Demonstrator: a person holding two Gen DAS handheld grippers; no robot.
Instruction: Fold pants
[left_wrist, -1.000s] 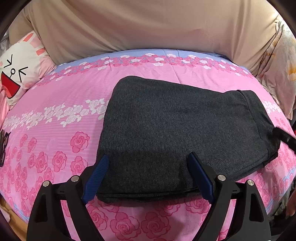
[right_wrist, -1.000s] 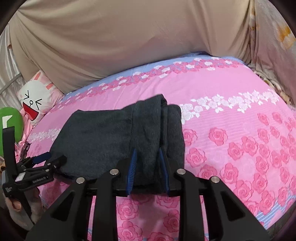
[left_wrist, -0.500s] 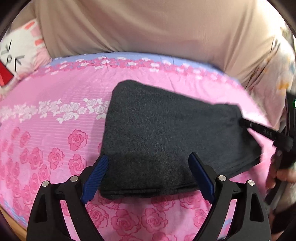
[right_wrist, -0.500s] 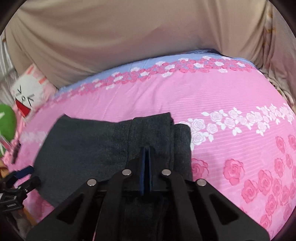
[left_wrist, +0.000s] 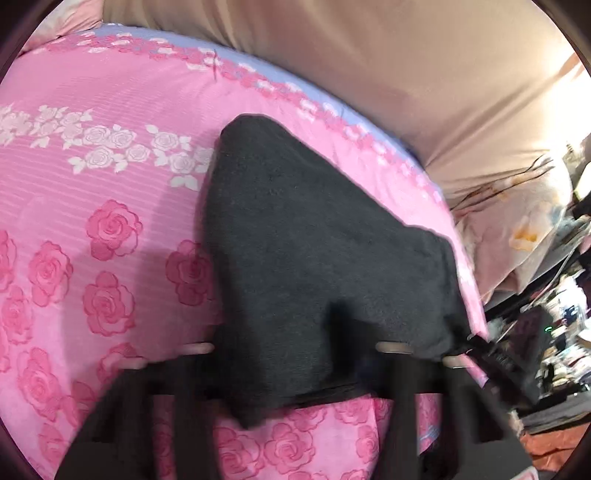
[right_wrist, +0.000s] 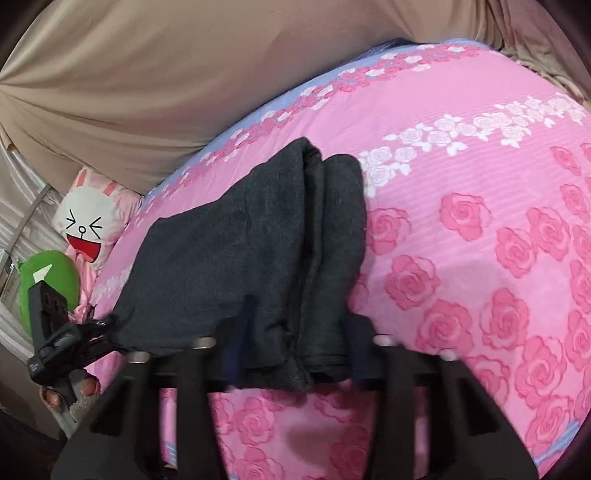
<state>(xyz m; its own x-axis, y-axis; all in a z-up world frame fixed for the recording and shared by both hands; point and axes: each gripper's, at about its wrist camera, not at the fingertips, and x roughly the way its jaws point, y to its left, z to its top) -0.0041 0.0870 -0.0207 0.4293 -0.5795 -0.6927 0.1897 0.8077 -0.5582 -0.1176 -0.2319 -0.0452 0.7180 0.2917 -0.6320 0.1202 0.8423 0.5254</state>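
A: The left gripper (left_wrist: 280, 354) is closing on the near edge of the folded pants (left_wrist: 314, 236); the dark cloth lies between its fingers, though blur hides whether the pads already press it.

B: And the right gripper (right_wrist: 291, 354)?

A: Its jaws are opening; the near end of the pants (right_wrist: 258, 258) sits between the two fingers, which stand a little apart on either side of the cloth; I cannot tell whether they pinch it.

B: Where do the pants lie?

A: Flat on the pink rose-print bedspread (right_wrist: 461, 240), folded into a thick dark grey bundle with its layered edges showing at the right side; the bundle reaches the near edge of the bed.

B: Anything else around?

A: A beige cloth (right_wrist: 166, 74) hangs behind the bed; a white bunny pillow (right_wrist: 86, 229) and a green plush (right_wrist: 51, 273) sit at the left; the left gripper (right_wrist: 74, 343) also shows there, in a hand (right_wrist: 70, 391), touching the far corner of the pants.
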